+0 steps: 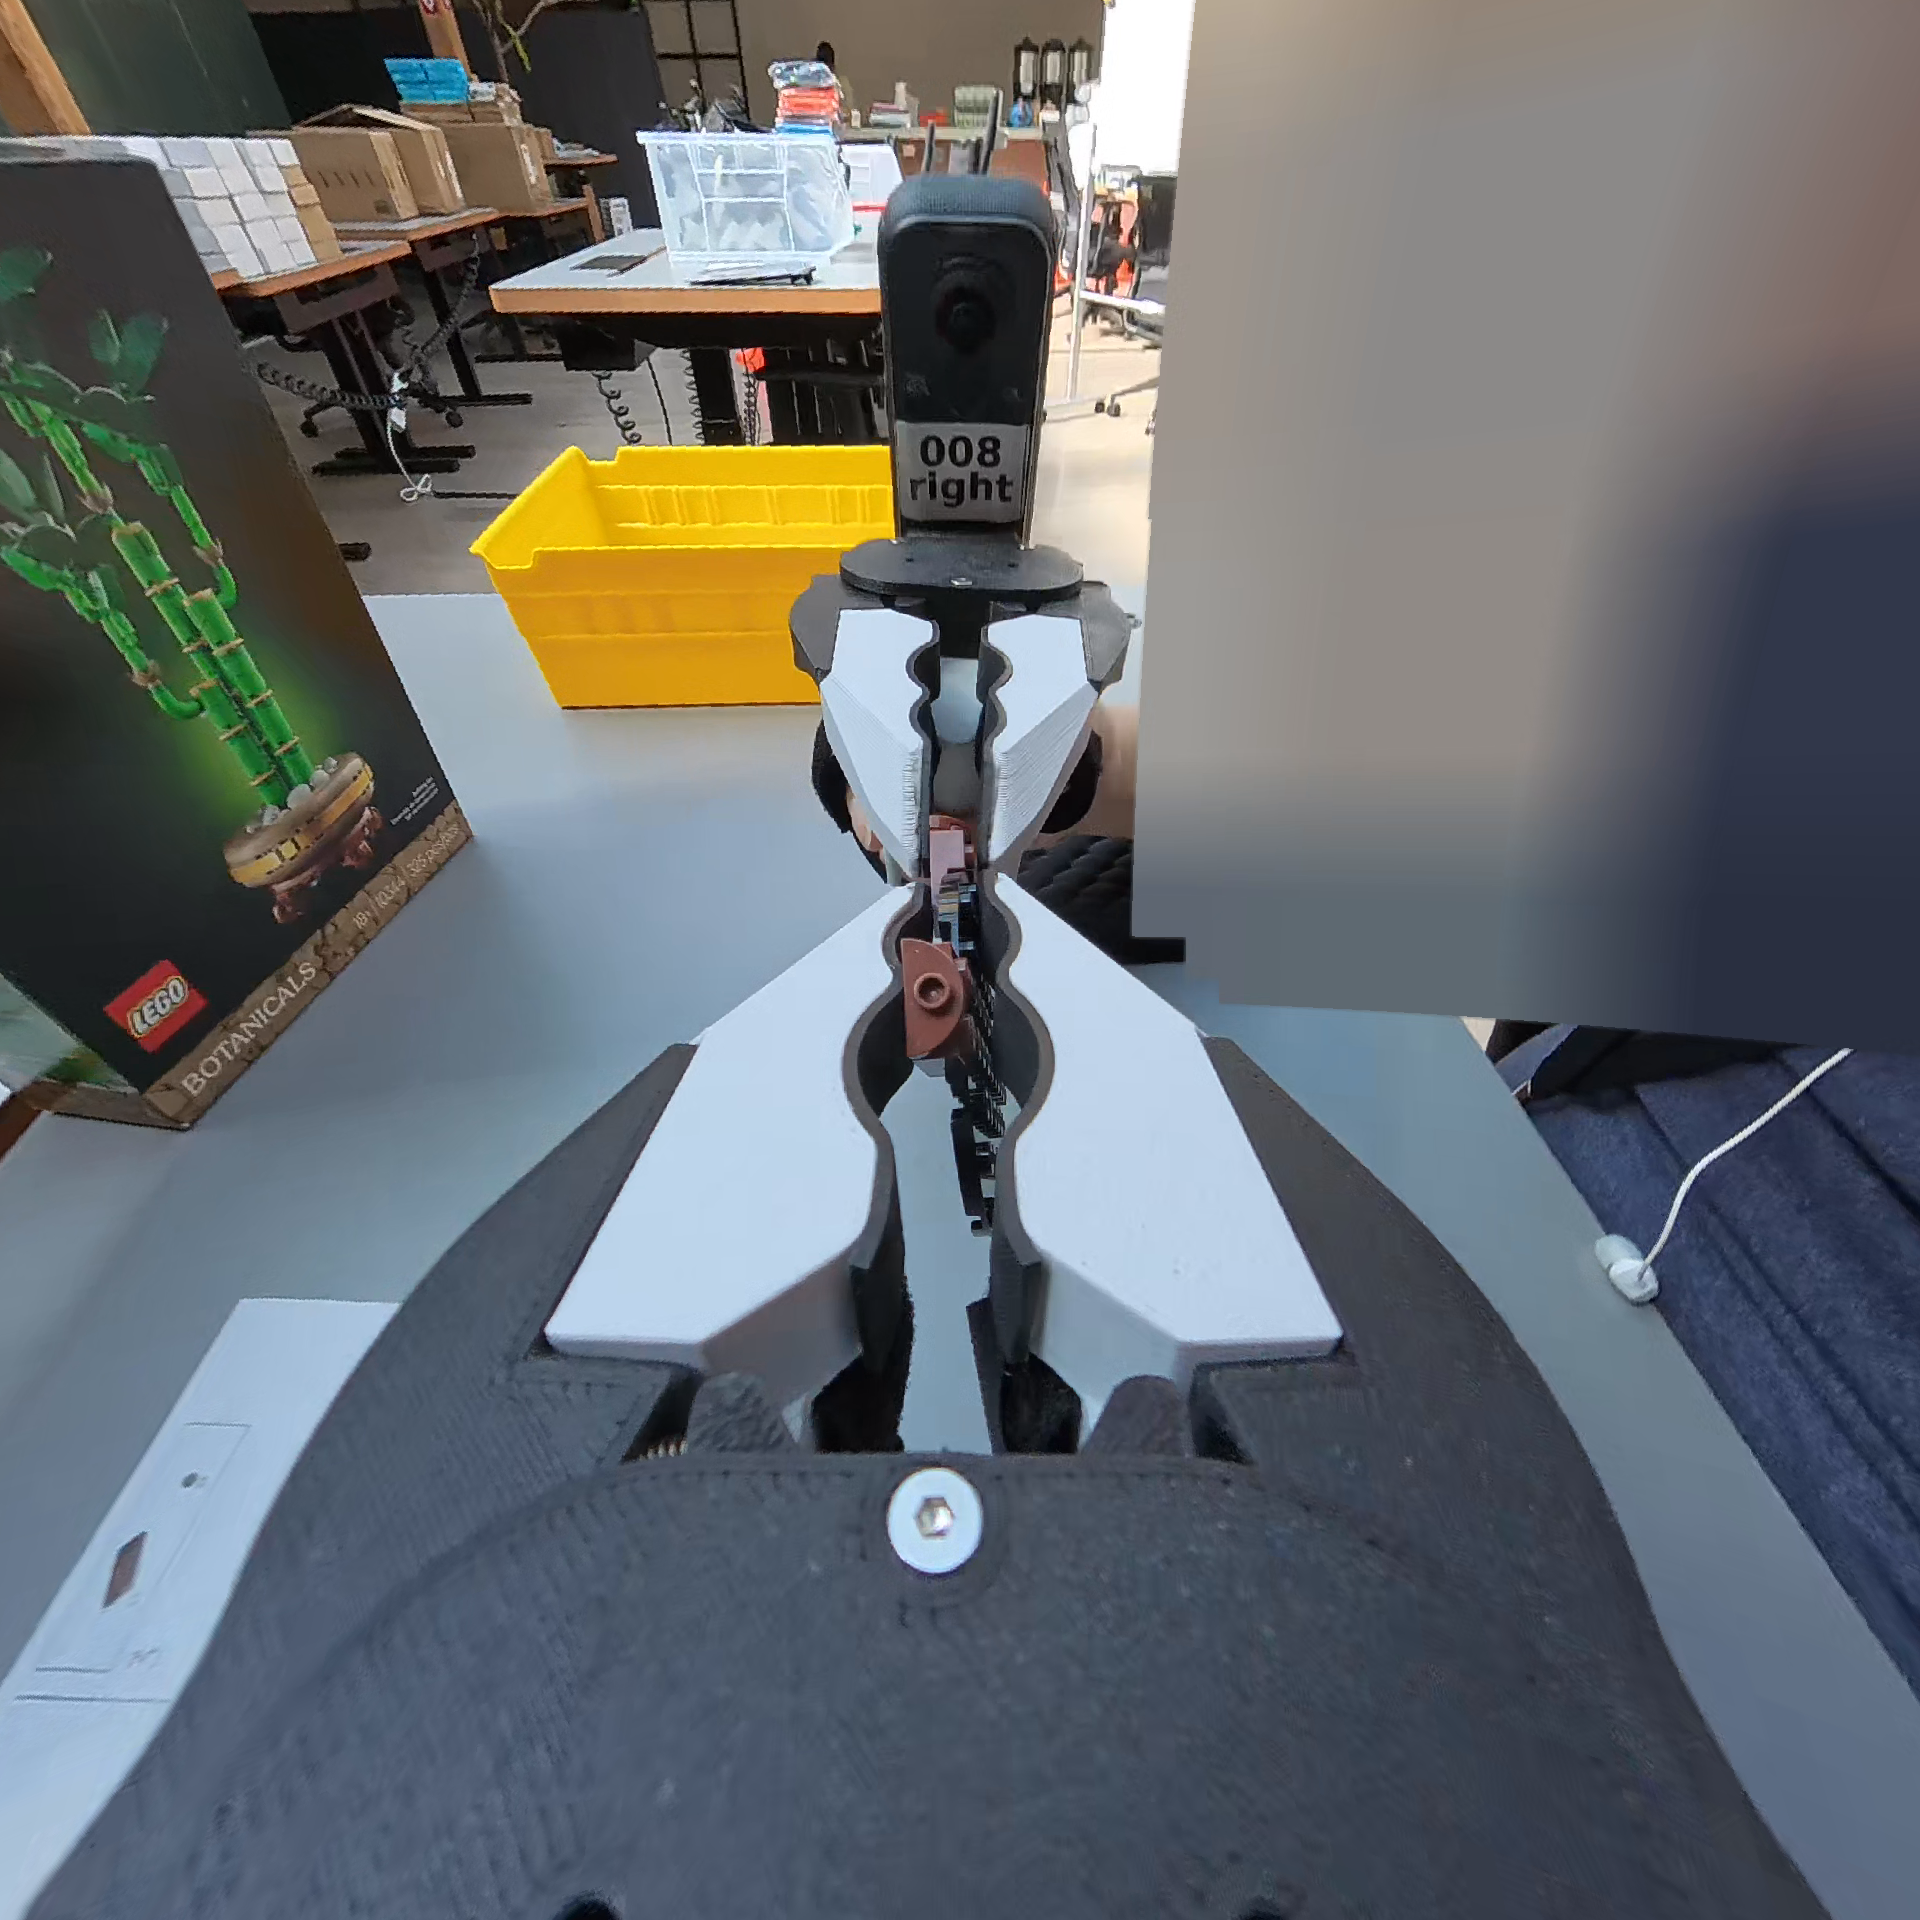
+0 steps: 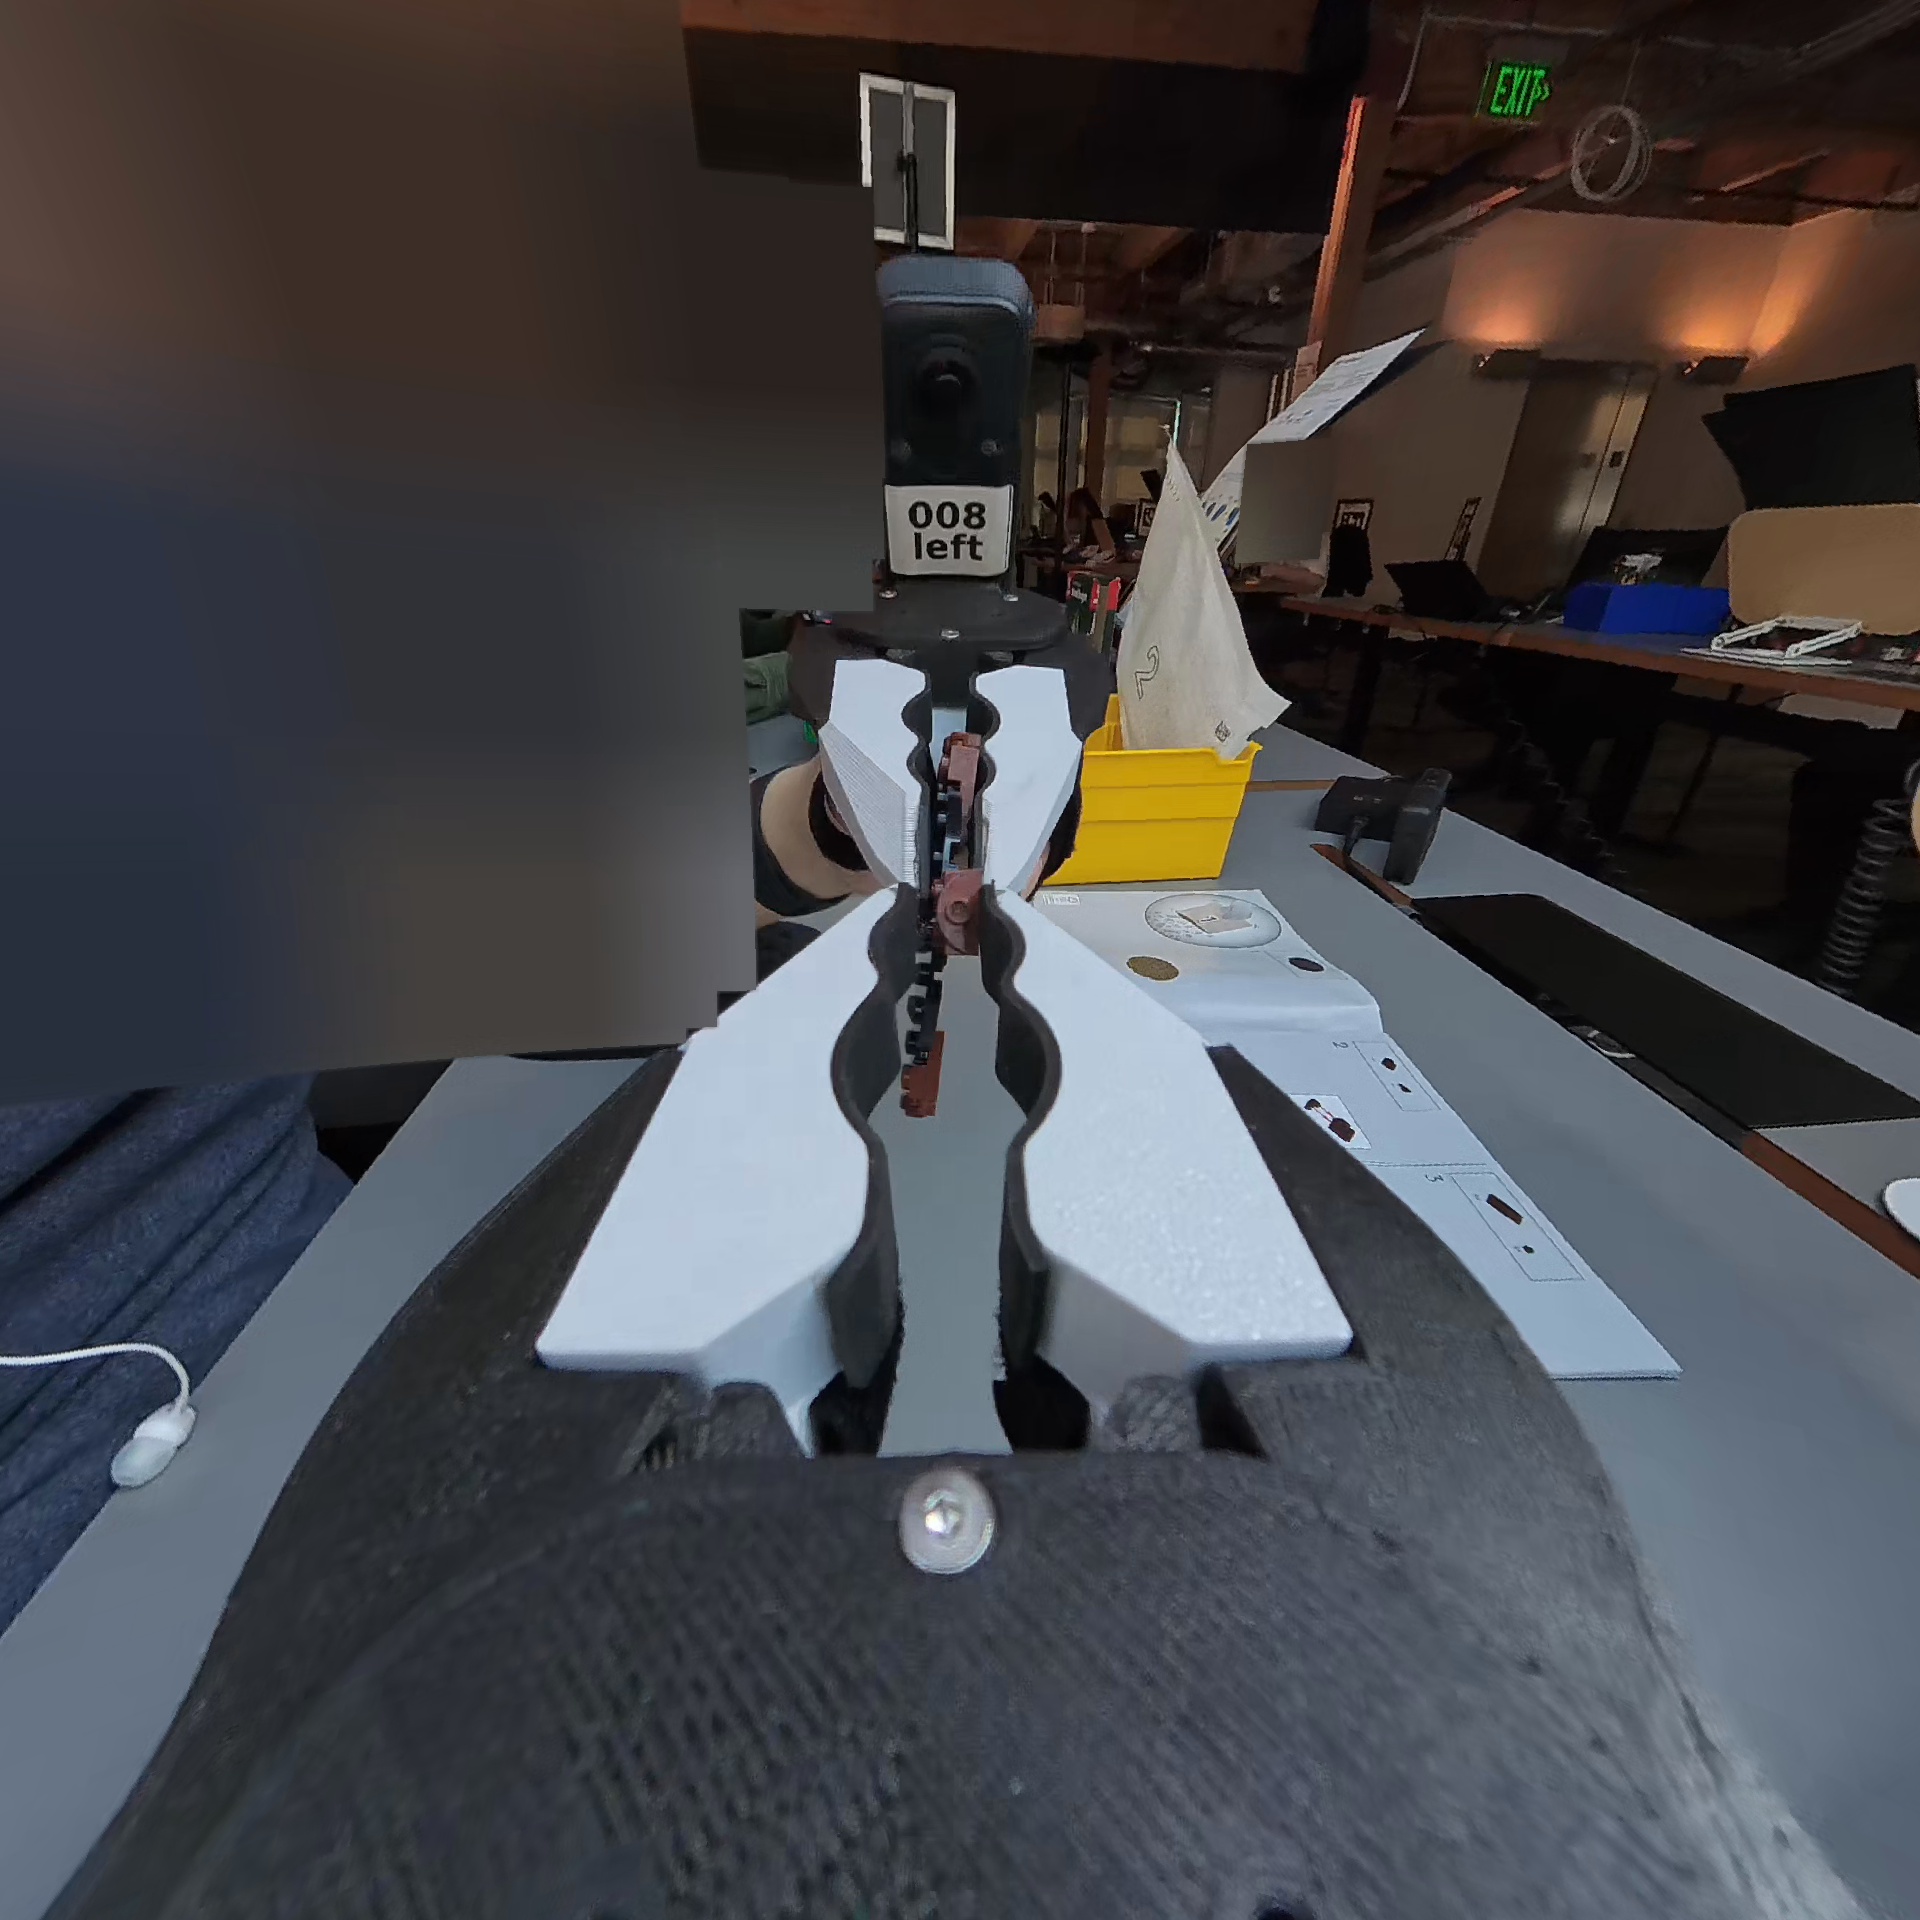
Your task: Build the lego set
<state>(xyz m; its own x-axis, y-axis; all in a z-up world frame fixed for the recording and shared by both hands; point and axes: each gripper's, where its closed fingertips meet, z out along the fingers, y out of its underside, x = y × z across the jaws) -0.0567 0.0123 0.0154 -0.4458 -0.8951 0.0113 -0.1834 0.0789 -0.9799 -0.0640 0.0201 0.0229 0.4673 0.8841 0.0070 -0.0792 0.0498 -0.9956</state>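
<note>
- My left gripper (image 1: 951, 904) is clamped on a black lego plate (image 1: 975, 1091) held edge-on, so the plate runs along the narrow channel between my white fingers (image 1: 748, 1164).
- A reddish-brown rounded piece (image 1: 933, 997) sits on the plate's left face, inside the wider hollow of the fingers.
- My right gripper (image 1: 954, 831) faces me tip to tip at the far end of the same plate, closed on that end, where another brown piece (image 1: 948, 844) shows right at the meeting point.
- From the right wrist view, the plate assembly (image 2: 928, 997) hangs between my right gripper (image 2: 951, 909) and the left gripper (image 2: 951, 831) beyond it, above the grey table (image 2: 1766, 1475), with a brown stud piece (image 2: 958, 912) at the tips and one more brown piece (image 2: 921, 1091) at the near end.
- The set's box (image 1: 208, 665), dark with a green bamboo picture, stands on the table to the left in the left wrist view.
- A yellow bin (image 1: 675, 592) sits farther back on the table, between the box and the right gripper.
- The open instruction booklet (image 2: 1382, 1122) lies flat on the table to the right of my right gripper.
- A white paper bag (image 2: 1184, 623) stands in the yellow bin (image 2: 1153, 810) at the far right.
</note>
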